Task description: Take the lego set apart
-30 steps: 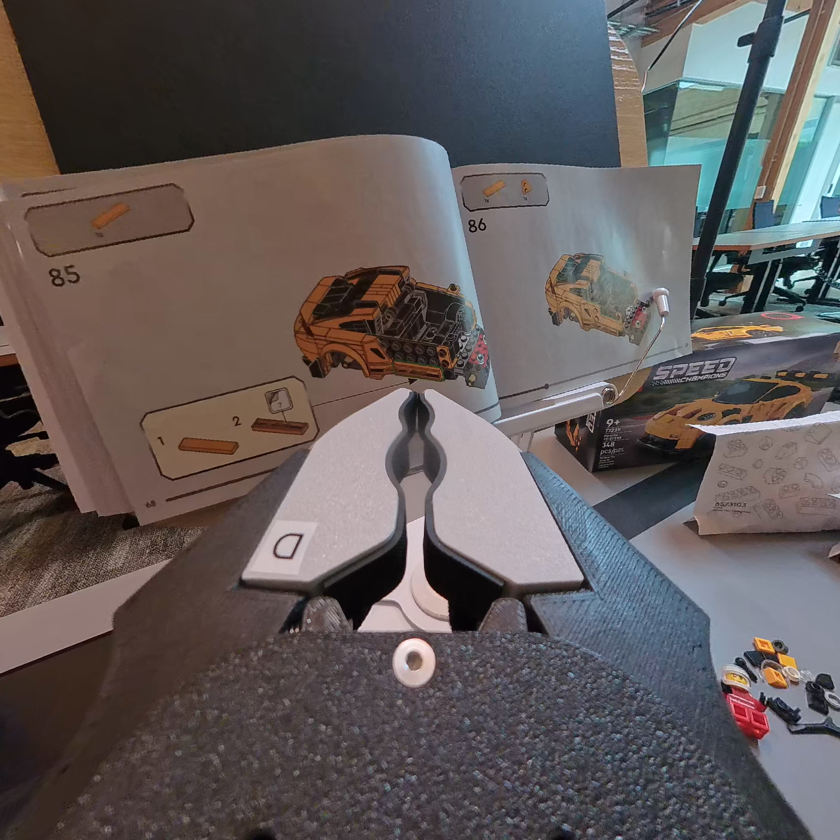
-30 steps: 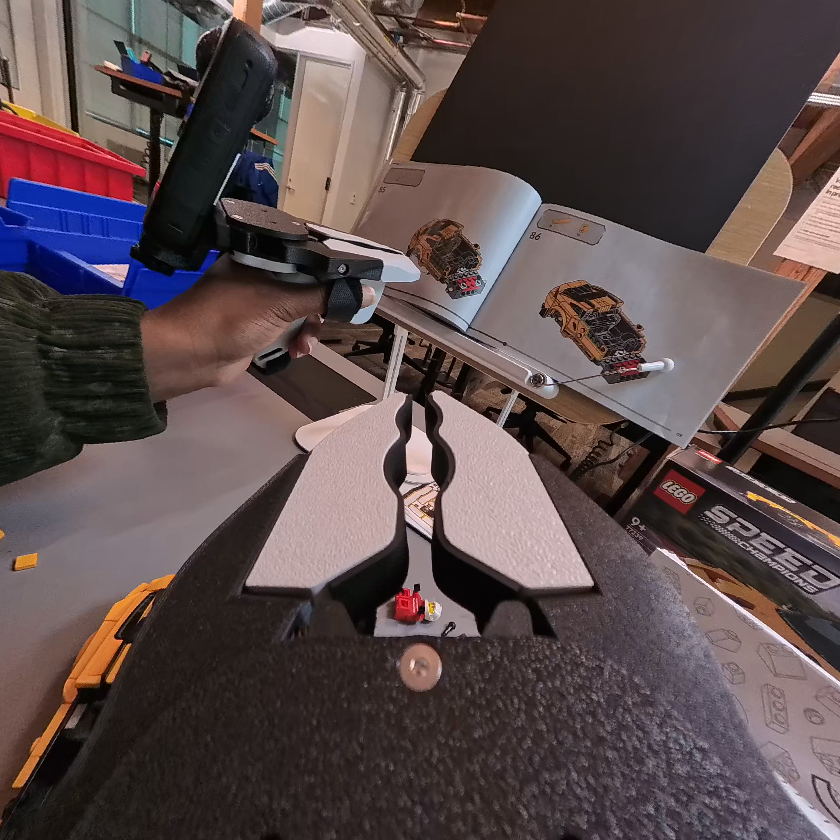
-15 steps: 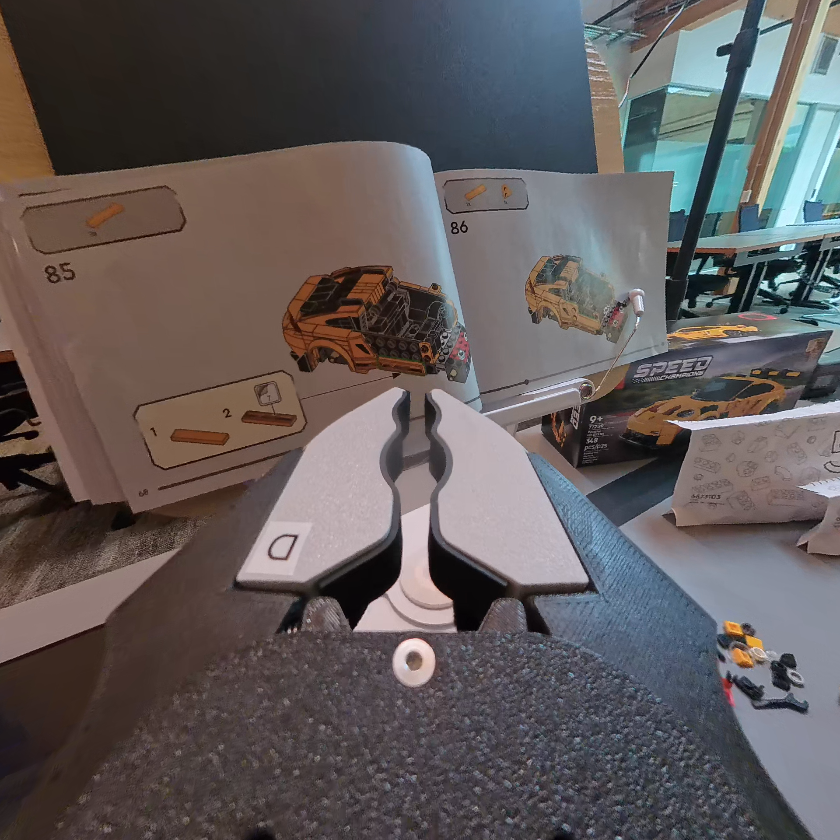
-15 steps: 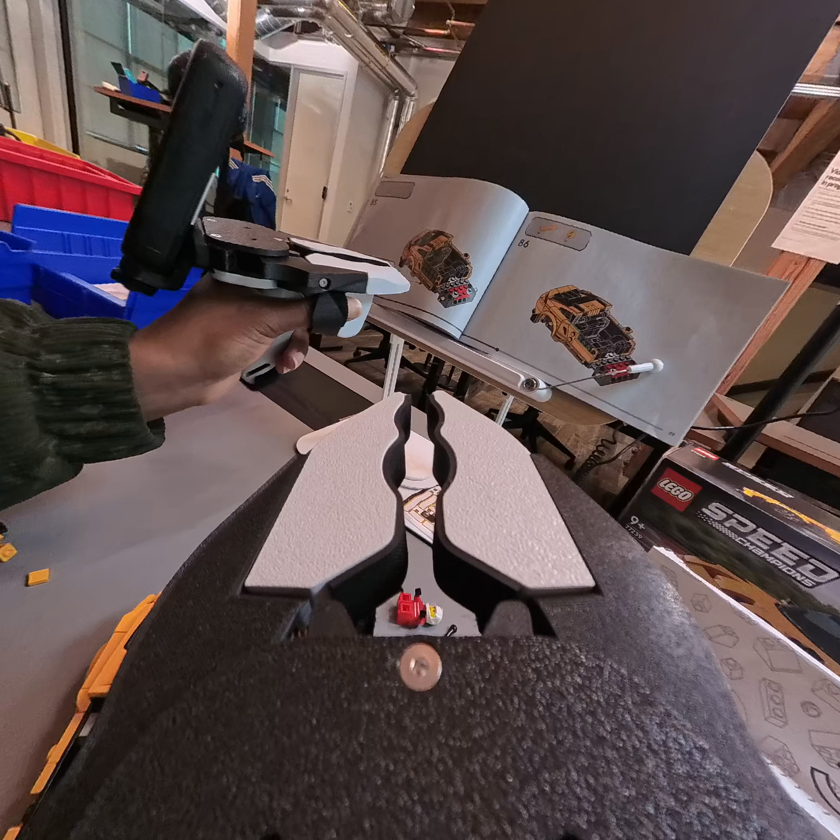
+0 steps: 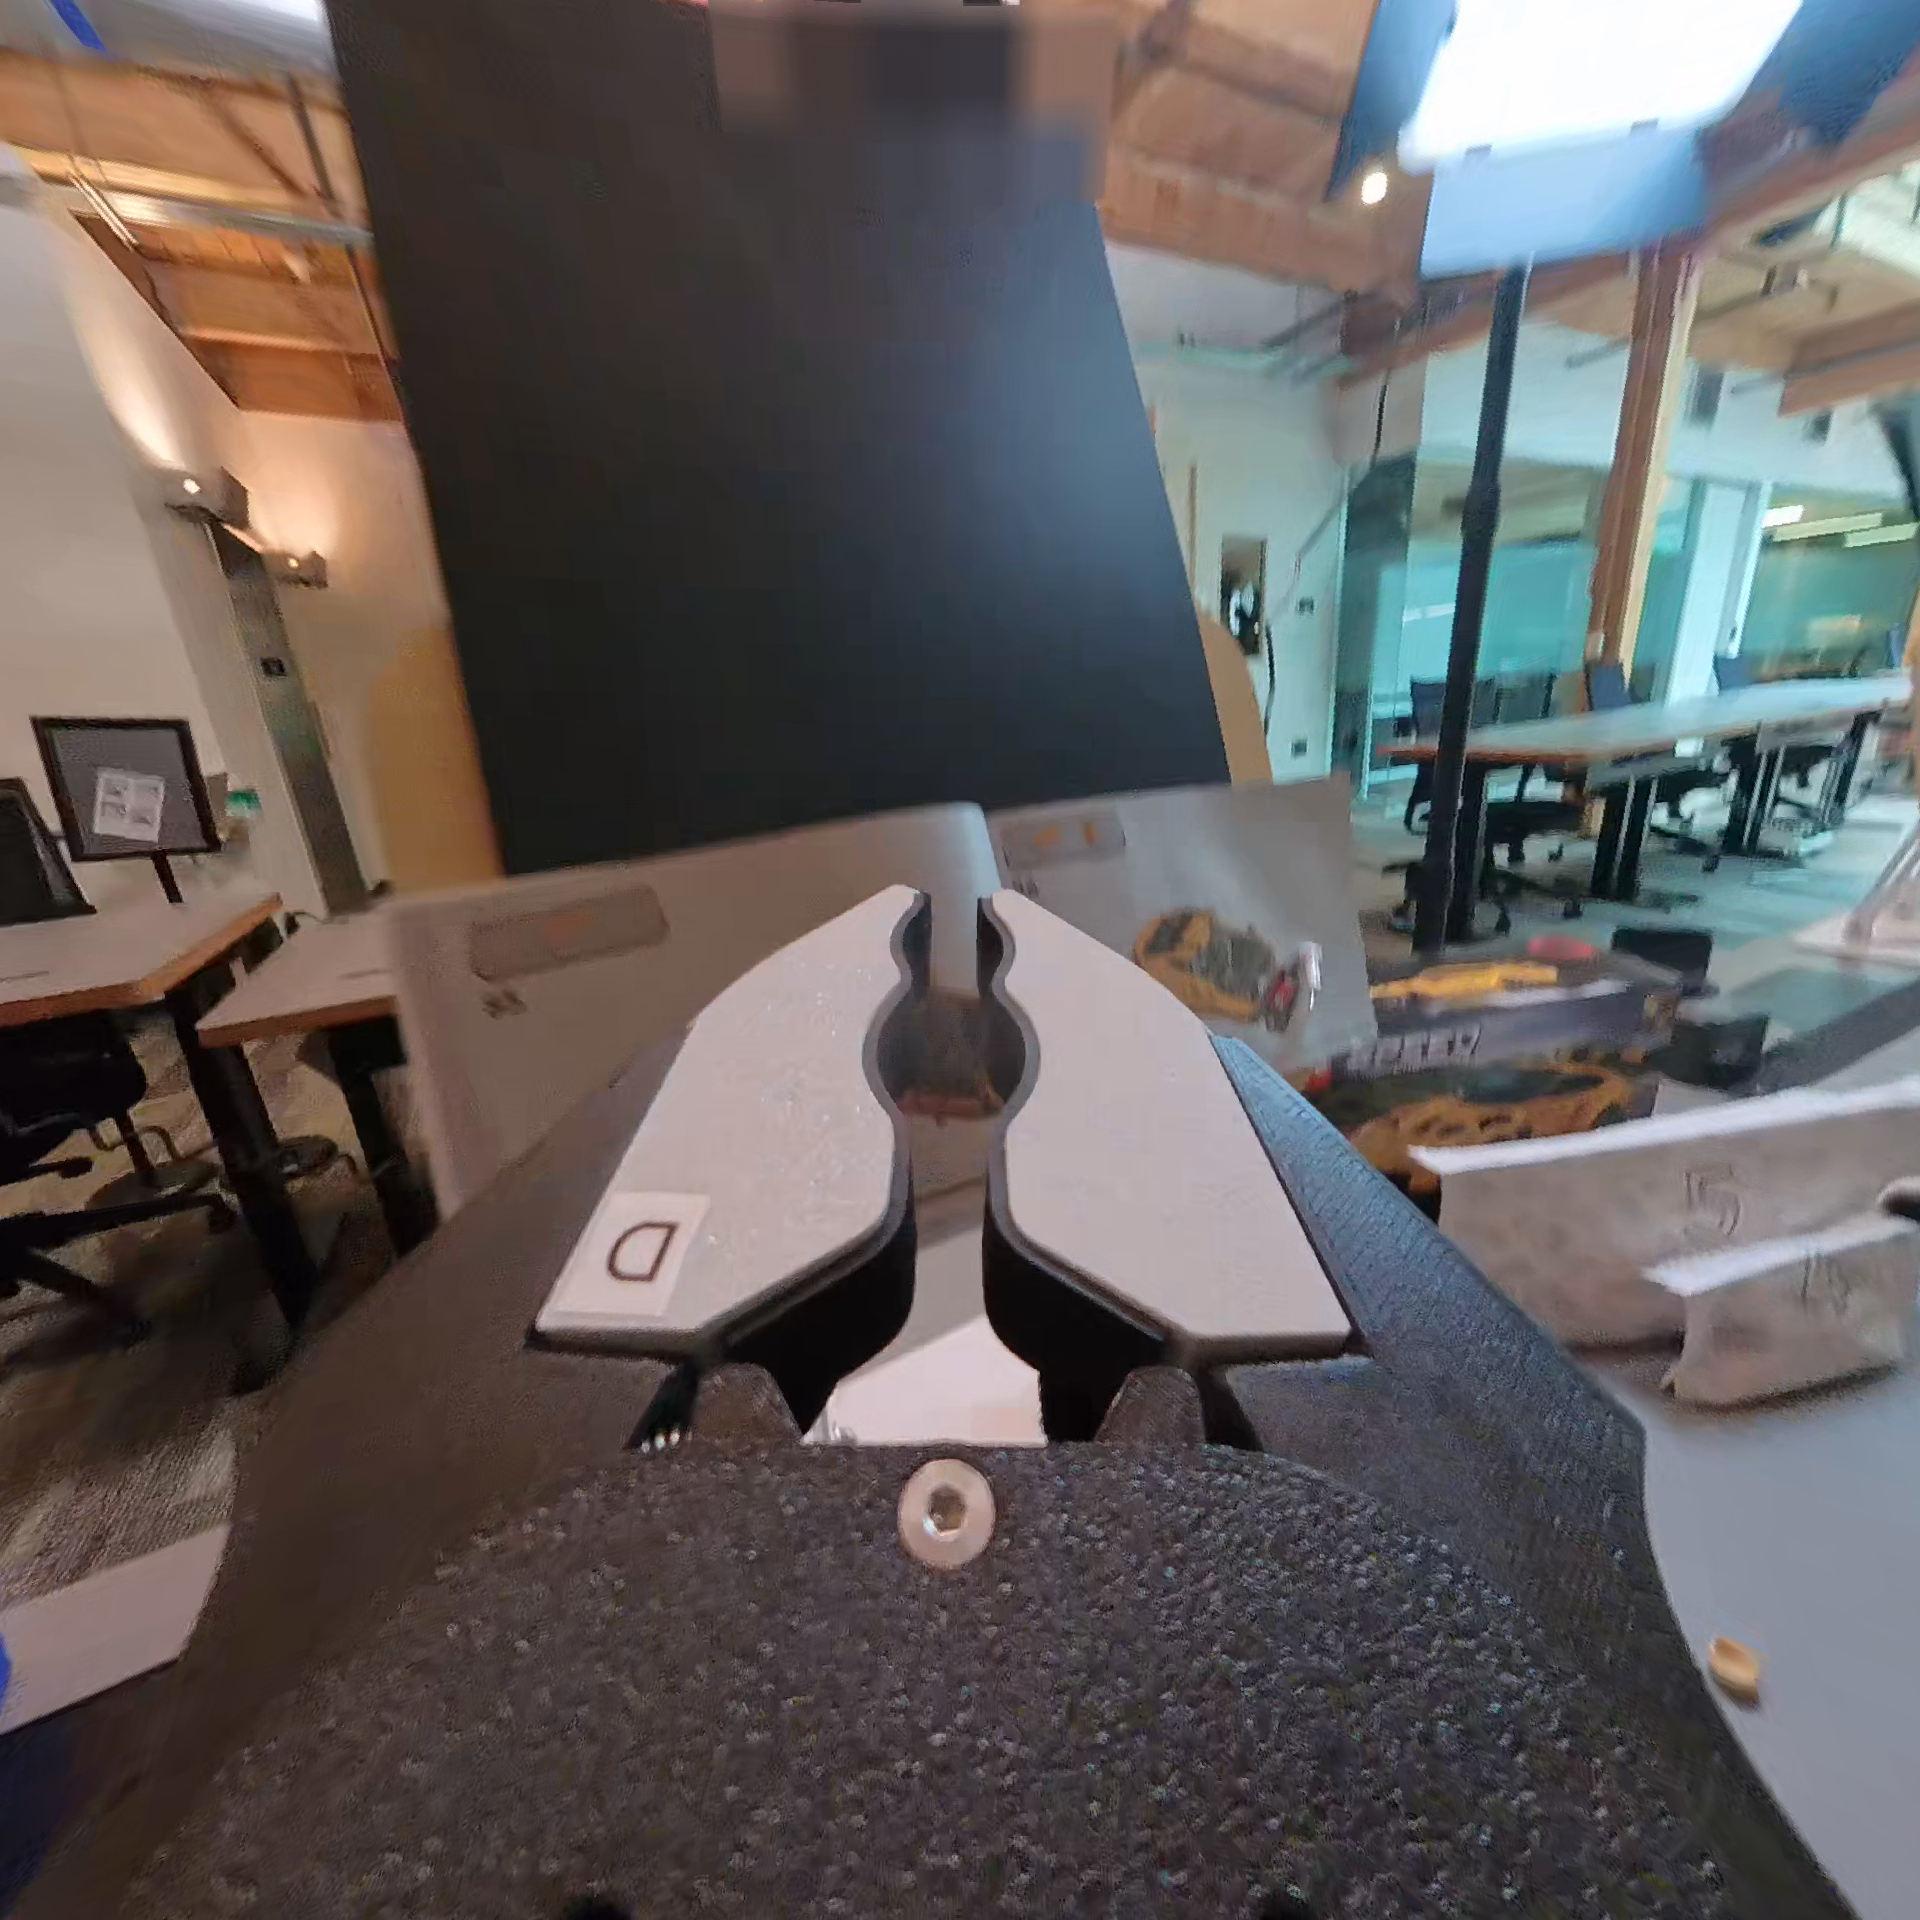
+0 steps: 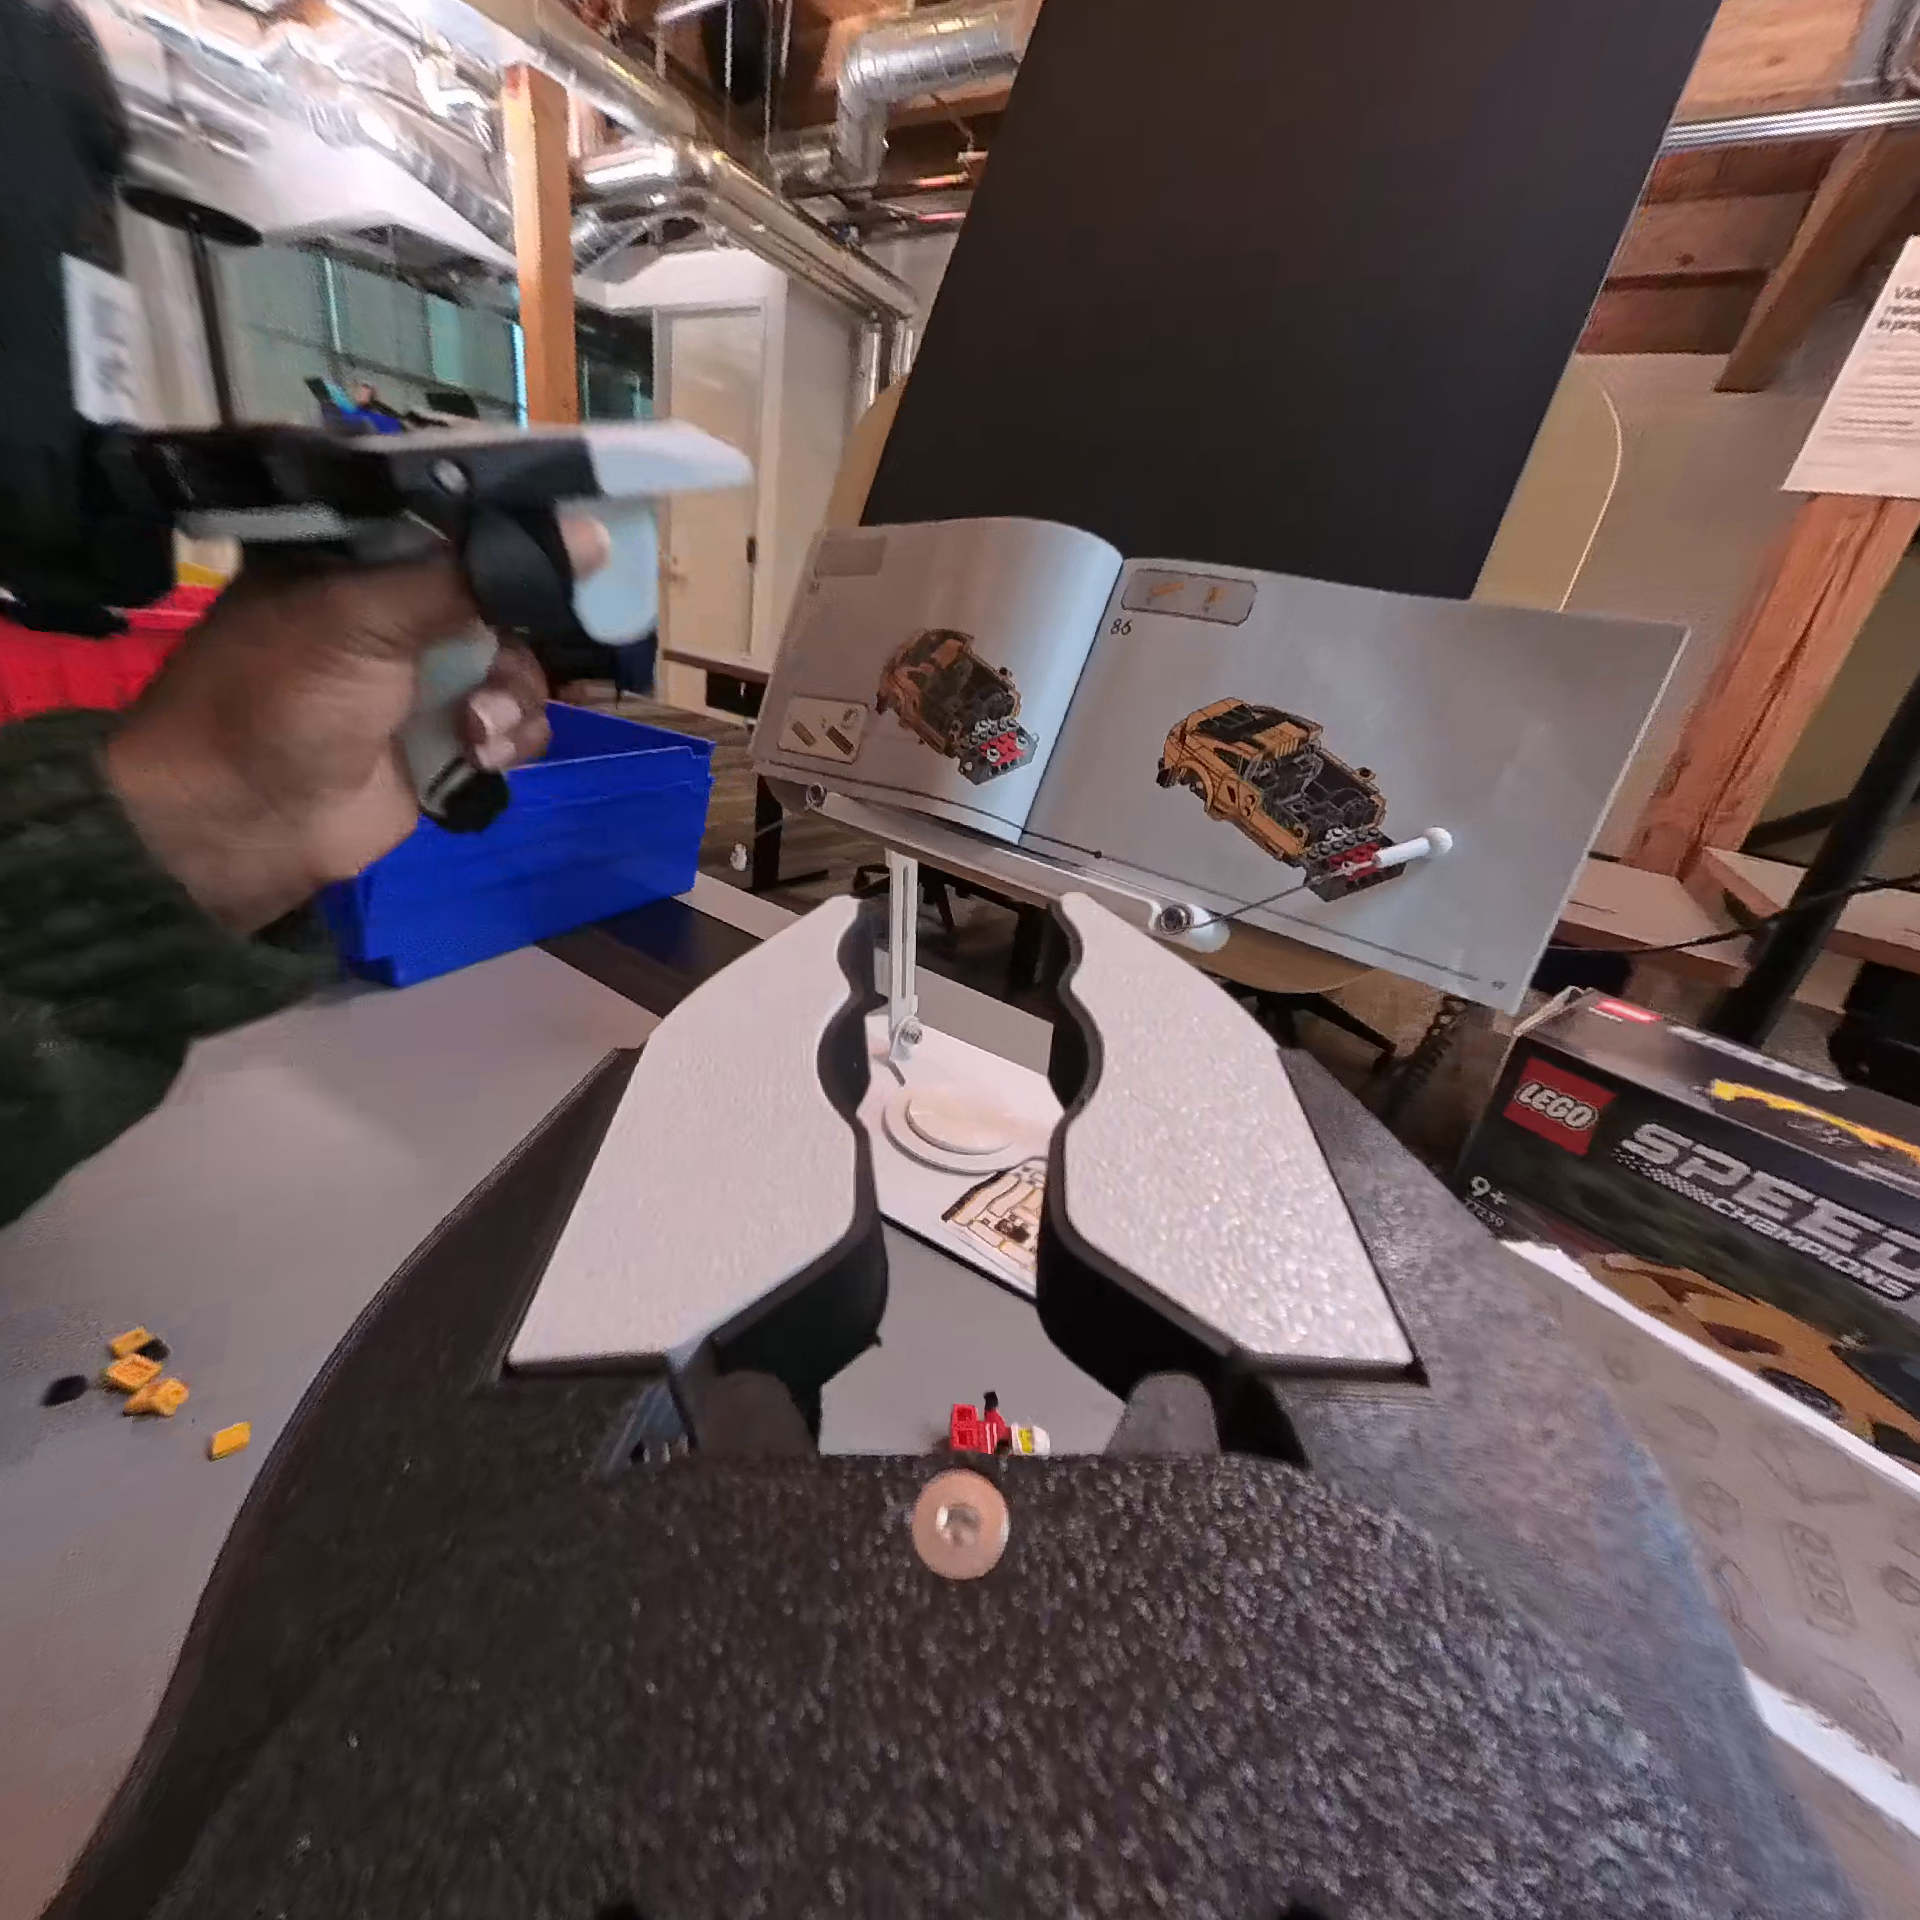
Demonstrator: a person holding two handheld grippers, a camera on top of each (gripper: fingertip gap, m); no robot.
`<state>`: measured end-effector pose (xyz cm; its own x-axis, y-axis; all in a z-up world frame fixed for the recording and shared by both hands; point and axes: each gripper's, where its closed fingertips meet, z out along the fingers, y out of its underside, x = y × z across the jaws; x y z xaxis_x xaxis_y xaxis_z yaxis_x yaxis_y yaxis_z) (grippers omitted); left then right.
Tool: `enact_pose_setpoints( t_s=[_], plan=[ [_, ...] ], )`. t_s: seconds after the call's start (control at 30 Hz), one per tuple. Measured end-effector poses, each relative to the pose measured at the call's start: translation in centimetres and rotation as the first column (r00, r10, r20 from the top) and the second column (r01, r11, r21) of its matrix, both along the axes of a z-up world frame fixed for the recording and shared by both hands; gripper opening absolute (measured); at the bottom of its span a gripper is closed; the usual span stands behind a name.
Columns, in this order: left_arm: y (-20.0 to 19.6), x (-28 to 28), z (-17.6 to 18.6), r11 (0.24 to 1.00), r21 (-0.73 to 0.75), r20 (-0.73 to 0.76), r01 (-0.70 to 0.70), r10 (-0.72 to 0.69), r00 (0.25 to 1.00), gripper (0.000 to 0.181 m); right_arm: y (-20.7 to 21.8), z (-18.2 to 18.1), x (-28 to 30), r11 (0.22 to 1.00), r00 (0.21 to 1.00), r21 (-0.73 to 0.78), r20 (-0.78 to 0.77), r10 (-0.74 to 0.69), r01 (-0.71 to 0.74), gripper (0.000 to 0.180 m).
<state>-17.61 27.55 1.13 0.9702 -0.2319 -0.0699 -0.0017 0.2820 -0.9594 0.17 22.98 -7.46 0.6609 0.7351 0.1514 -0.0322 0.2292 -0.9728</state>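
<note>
The grey table point(image 6: 312, 1122) holds an open picture book point(image 6: 1195, 727) on a stand. The left gripper point(image 5: 951, 914) is up in the air, fingers a little apart and empty. The right gripper point(image 6: 956, 925) is spread wide — empty too. Small yellow lego bits point(image 6: 145, 1382) lie loose on the table, left of the right gripper.

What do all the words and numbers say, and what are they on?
I won't read writing out; here is where it sits.
Booklet: page numbers.
Dark box: logo, words.
Sticker on the left tongs: one letter.
Paper bag: blurred number.
Wall notice: too small.
</note>
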Motion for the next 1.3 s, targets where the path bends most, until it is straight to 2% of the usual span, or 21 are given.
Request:
enact_pose_setpoints(
  t_s=[0.13,0.27,0.37,0.47,0.6,0.73,0.9,1.0,1.1,1.23,1.3],
  plan=[
    [-3.7,-2.6,4.2,0.998,0.063,0.065,0.002,-0.006,0.998,0.009,-0.3,1.0,0.2,1.000,1.000,0.017,0.018,-0.002,0.002,0.036],
    [-6.1,-3.0,4.5,0.999,0.042,0.041,0.025,-0.027,0.999,0.010,-0.3,1.2,0.2,1.000,0.993,0.002,0.114,0.017,-0.017,0.049],
    [-7.2,-2.4,1.8,0.999,-0.033,-0.066,0.031,-0.033,0.997,0.013,-0.9,0.9,0.2,0.997,0.976,-0.047,0.204,0.074,-0.066,0.057],
    [-8.6,-1.3,-2.8,0.986,-0.148,-0.150,0.076,-0.098,0.984,0.017,-2.8,-0.6,0.0,0.970,0.954,-0.179,0.221,0.200,-0.162,0.065],
    [-10.6,0.4,-9.3,0.949,-0.281,-0.137,0.145,-0.189,0.972,0.020,-6.0,-5.6,0.6,0.933,0.917,-0.315,0.294,0.270,-0.174,0.072],
    [-10.8,2.4,-14.1,0.927,-0.324,-0.118,0.190,-0.238,0.964,0.020,-9.5,-11.4,0.3,0.879,0.880,-0.455,0.347,0.325,-0.145,0.080],
    [-10.8,4.5,-16.0,0.939,-0.283,-0.201,0.196,-0.258,0.945,0.018,-11.2,-15.9,-0.7,0.849,0.809,-0.517,0.451,0.377,-0.108,0.090],
    [-10.8,5.2,-17.4,0.929,-0.315,-0.235,0.195,-0.275,0.932,0.017,-11.0,-18.1,-0.2,0.848,0.760,-0.528,0.531,0.374,-0.048,0.091],
    [-10.7,5.5,-18.2,0.918,-0.340,-0.231,0.204,-0.292,0.928,0.017,-11.6,-20.4,0.1,0.814,0.707,-0.580,0.572,0.416,-0.010,0.094],
    [-10.6,5.8,-18.8,0.908,-0.359,-0.228,0.215,-0.308,0.923,0.017,-11.5,-21.2,0.2,0.823,0.688,-0.567,0.608,0.395,0.029,0.087],
    [-10.6,6.0,-19.1,0.905,-0.367,-0.234,0.217,-0.316,0.920,0.017,-11.5,-21.1,0.3,0.827,0.688,-0.561,0.612,0.390,0.030,0.076]
  ],
)
